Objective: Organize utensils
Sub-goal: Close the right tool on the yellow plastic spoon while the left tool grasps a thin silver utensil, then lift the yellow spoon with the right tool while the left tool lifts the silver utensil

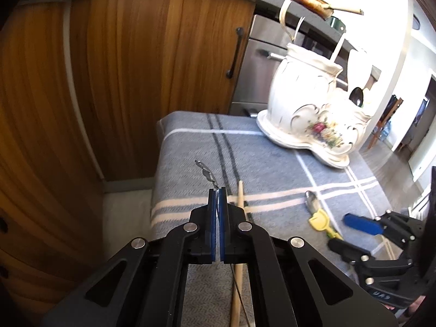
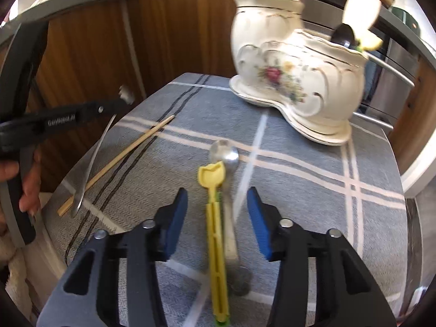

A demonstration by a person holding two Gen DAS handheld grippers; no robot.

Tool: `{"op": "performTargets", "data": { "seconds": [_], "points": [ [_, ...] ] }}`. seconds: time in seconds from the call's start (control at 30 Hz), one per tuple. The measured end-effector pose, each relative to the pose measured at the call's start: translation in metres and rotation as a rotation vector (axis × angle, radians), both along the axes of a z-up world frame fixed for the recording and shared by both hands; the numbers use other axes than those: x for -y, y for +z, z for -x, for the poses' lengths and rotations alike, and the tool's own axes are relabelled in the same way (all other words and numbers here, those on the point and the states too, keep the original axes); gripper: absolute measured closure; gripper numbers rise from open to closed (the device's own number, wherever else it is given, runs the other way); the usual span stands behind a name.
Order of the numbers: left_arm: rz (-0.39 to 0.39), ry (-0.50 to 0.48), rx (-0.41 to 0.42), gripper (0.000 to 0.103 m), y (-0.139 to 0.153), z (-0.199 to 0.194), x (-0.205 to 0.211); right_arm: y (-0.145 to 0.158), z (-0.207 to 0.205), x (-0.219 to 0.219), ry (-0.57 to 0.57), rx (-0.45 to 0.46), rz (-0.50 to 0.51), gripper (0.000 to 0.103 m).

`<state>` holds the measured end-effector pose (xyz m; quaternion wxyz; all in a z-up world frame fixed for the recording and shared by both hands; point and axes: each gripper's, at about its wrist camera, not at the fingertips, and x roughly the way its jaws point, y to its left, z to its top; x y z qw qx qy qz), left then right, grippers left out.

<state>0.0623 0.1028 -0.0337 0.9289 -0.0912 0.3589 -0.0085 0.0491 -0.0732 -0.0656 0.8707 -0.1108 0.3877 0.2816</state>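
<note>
Kitchen setting: wooden cabinet fronts (image 1: 122,68) and a steel appliance (image 1: 256,62) behind a small desk (image 2: 313,190) covered by a grey-blue plaid cloth.

Item 1, ceramic utensil holder (image 2: 294,62): white, gilt-edged, floral motif, two compartments, standing at the far right of the cloth. Already stowed, as far as visible: several pale handles in the taller compartment, a dark spoon bowl (image 1: 357,96) and a yellow-tipped piece in the lower one.

Item 2, left hand-held gripper (image 1: 217,190): pads pressed together on a slim metal utensil (image 1: 205,173), ornate handle end pointing forward. The right wrist view shows its thin blade (image 2: 92,163) hanging down toward the cloth's left edge; probably a knife, though blur prevents certainty. Lifted, not yet delivered.

Item 3, right hand-held gripper (image 2: 218,207): jaws wide apart, holding nothing, straddling the two utensils below it without touching either.

Item 4, yellow plastic utensil (image 2: 215,231): lying on the cloth between the open fingers, shaped head pointing at the holder.

Item 5, metal spoon (image 2: 224,155): lying just beside and partly under the yellow piece, bowl toward the holder.

Item 6, wooden chopstick (image 2: 122,160): lying diagonally on the left of the cloth, apart from the others.

Status, judged: roughly midway. One piece in transit; three loose pieces still to stow.
</note>
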Motion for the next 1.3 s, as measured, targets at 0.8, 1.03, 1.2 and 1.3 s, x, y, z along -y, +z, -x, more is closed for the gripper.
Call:
{"op": "performTargets", "data": {
  "seconds": [0.8,1.03,1.2,1.3],
  "points": [
    [0.023,-0.067,0.083,0.101,0.025,0.011,0.014,0.031,0.006,0.017,0.041,0.057,-0.119,0.093],
    [0.021,-0.081,0.131,0.101,0.038,0.017,0.018,0.049,0.004,0.033,0.005,0.097,-0.214,0.093],
    [0.010,-0.082,0.173,0.101,0.048,0.021,0.019,0.057,0.000,0.040,-0.015,0.115,-0.251,0.093],
    [0.009,-0.085,0.199,0.101,0.055,0.025,0.019,0.056,0.000,0.042,-0.024,0.122,-0.262,0.093]
  ]
}}
